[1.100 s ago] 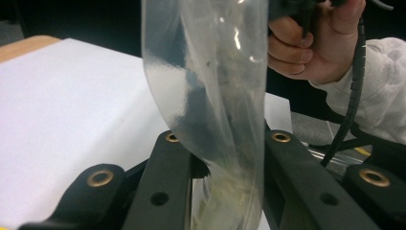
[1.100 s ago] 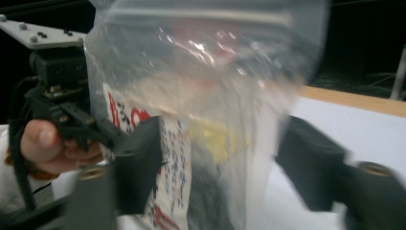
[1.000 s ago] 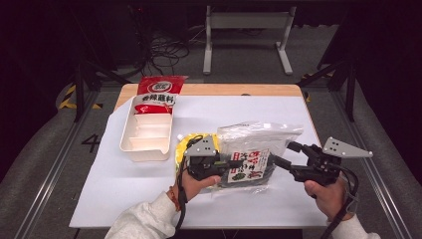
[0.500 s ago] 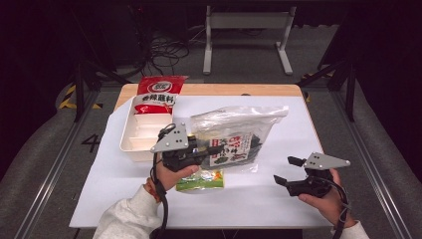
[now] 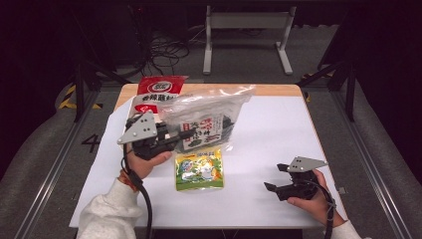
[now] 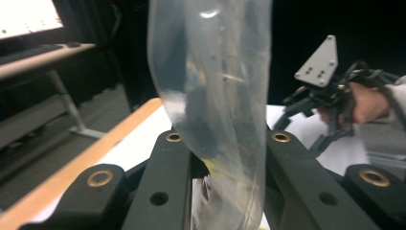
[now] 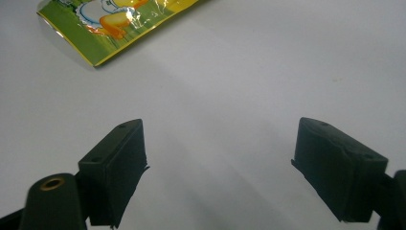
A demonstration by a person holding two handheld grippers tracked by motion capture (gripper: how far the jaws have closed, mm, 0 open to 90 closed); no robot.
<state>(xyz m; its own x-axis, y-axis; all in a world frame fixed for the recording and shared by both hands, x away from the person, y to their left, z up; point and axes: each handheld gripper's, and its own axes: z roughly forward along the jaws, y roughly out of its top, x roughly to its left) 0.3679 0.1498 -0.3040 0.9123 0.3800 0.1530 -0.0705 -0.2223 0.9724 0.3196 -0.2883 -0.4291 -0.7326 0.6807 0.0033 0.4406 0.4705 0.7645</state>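
A clear plastic bag (image 5: 209,122) with a dark printed pack inside hangs tilted above the table's left half. My left gripper (image 5: 185,134) is shut on its lower edge; in the left gripper view the bag (image 6: 215,91) rises between the jaws of that gripper (image 6: 220,158). A yellow-green snack packet (image 5: 199,170) lies flat on the white sheet just below the bag, and its corner (image 7: 119,24) lies ahead of my right gripper (image 7: 220,163). Low over the sheet at the front right, the right gripper (image 5: 274,188) stands open and holds nothing. From the left gripper view it (image 6: 325,96) is seen farther off.
A red packet (image 5: 160,89) lies at the back left, partly behind the bag. The white sheet (image 5: 278,129) covers the wooden table (image 5: 268,89), whose far edge shows. Dark floor, cables and a metal stand (image 5: 246,35) lie beyond.
My left gripper has carried the bag up and to the left, which uncovered the yellow-green packet. My right gripper has come off the bag and drawn back to the front right.
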